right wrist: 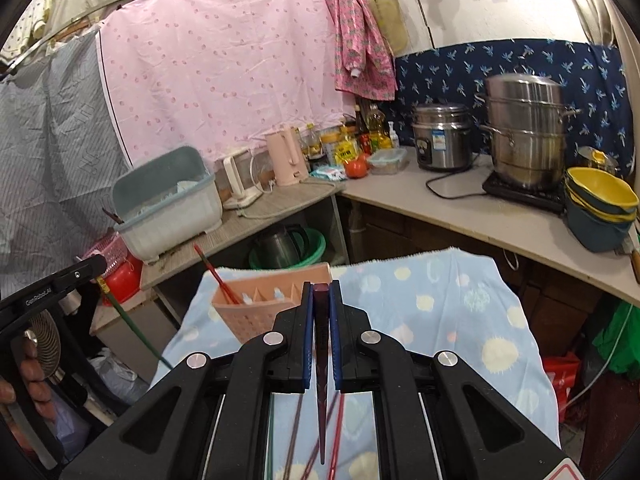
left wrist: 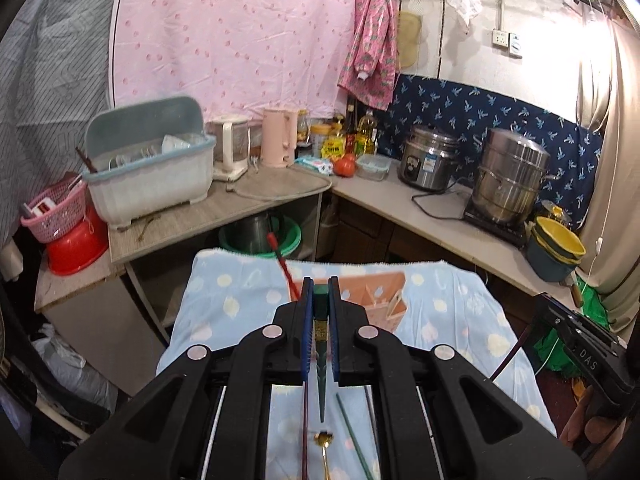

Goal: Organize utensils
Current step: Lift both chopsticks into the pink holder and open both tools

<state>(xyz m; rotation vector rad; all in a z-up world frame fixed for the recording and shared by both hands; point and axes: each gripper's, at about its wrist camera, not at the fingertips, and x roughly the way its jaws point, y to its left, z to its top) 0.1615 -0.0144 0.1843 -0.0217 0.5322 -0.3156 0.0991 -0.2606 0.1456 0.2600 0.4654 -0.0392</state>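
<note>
The left gripper (left wrist: 321, 285) is clamped on a green chopstick (left wrist: 321, 364), whose thin tip points back toward the camera above the blue spotted cloth (left wrist: 460, 320). Only the left view shows, on the cloth just under that tip, a gold spoon (left wrist: 325, 446), with a loose green chopstick (left wrist: 354, 432) beside it.

The right gripper (right wrist: 321, 286) is clamped on a dark maroon chopstick (right wrist: 321, 368), held the same way. Only the right view shows red and brown chopsticks (right wrist: 336, 432) lying crossed on the cloth beneath it.

Beyond both grippers, at the far end of the cloth, sits the pink utensil holder (right wrist: 260, 304). The right view shows its divided compartments and a red chopstick (right wrist: 218, 276) standing tilted in the leftmost one; in the left view the holder is mostly hidden behind the fingers.

Farther back, on the counter (right wrist: 460, 208) behind the cloth, stand a dish rack (left wrist: 152, 176), a pink kettle (left wrist: 278, 138) and steel pots (right wrist: 524, 128).
</note>
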